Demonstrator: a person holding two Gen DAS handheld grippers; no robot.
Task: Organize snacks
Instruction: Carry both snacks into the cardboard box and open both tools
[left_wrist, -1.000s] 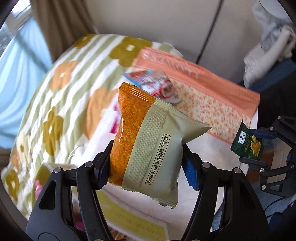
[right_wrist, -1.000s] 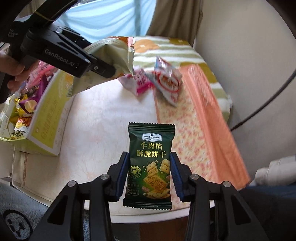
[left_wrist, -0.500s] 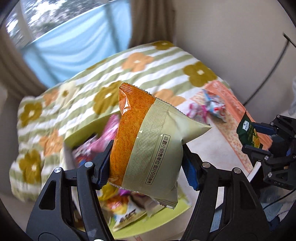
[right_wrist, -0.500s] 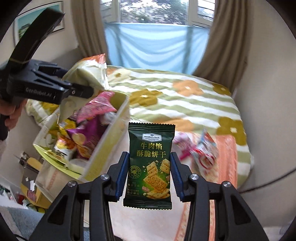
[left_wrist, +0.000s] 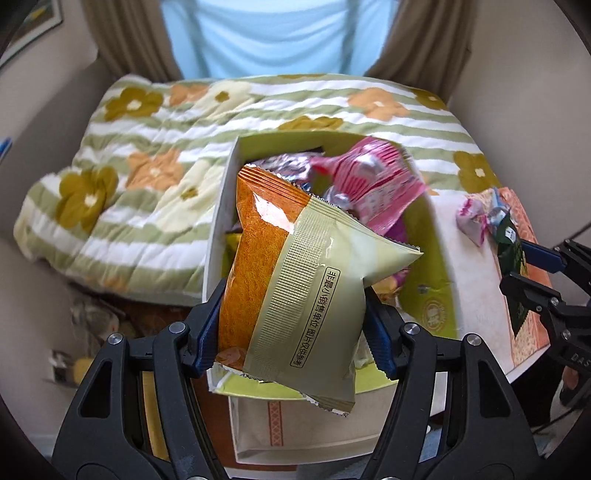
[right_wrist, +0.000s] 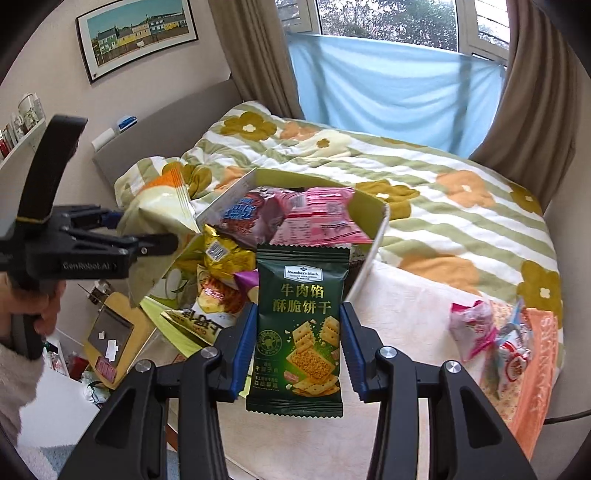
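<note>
Both packets now arriving over the snack box (left_wrist: 424, 236): left gripper (left_wrist: 291, 328) clamping orange packet (left_wrist: 295, 280), right gripper (right_wrist: 297, 350) clamping green packet (right_wrist: 301, 325); drop-in approaching.

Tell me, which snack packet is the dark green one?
The cracker packet clamped in the right gripper. The left gripper holds an orange and beige packet, and those in the box are pink, purple, gold.

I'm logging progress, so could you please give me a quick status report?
Left gripper shut on orange-beige packet, right gripper on green cracker packet. Snack box heaped full. Two packets left on table.
</note>
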